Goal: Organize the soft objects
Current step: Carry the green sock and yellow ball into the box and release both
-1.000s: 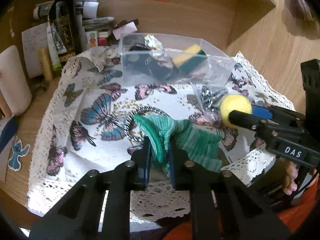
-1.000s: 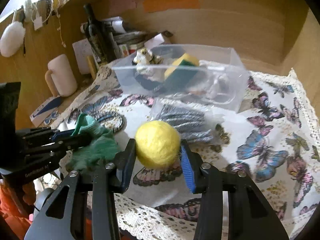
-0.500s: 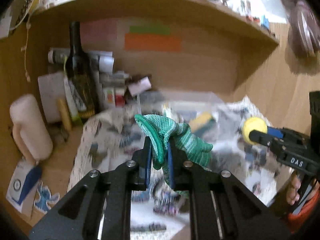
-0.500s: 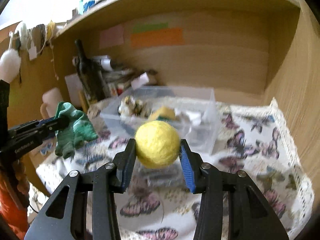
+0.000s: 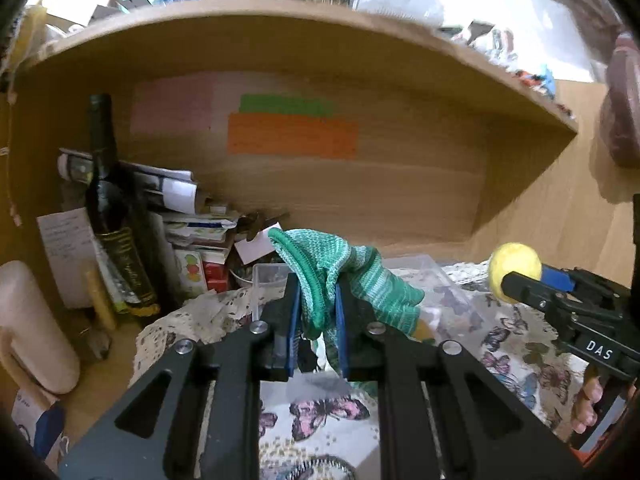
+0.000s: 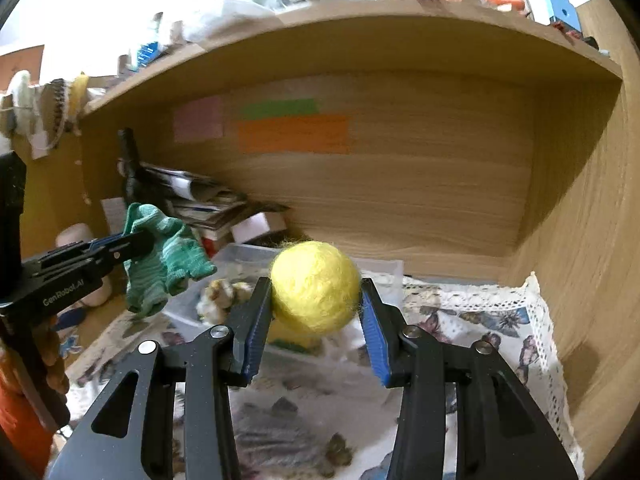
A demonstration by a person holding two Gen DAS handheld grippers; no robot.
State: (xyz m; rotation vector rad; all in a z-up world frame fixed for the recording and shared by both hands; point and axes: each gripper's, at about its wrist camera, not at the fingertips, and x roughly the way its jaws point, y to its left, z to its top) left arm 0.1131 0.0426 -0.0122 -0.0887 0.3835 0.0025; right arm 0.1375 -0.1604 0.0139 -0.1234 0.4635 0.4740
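So both hands were loaded at this point. The left gripper (image 5: 316,316) was clamped on a green knit glove (image 5: 344,276), which drooped out to the right of the pads, and the right gripper (image 6: 316,312) was squeezed onto a fuzzy yellow felt ball (image 6: 315,286). Both things were up in the air, clear of the surface, roughly in front of the clear plastic bin (image 6: 384,276) that sat toward the back.

My read: this was the carry step, with both items headed for that bin, which already had a few bits in it (something yellow-green and a pale crumpled thing, hard to make out). Next would probably be getting each gripper over the bin opening and letting go. The glove is floppy, so I'd guess it could snag on the rim or hang off a pad.

The surface was covered with a lace-edged butterfly cloth (image 6: 500,320) and sat in a wooden nook under a cluttered shelf (image 5: 280,28). Coloured paper strips (image 5: 292,136) were stuck on the back panel, with a dark bottle (image 5: 108,208) and a messy pile of papers (image 5: 176,196) on the left.
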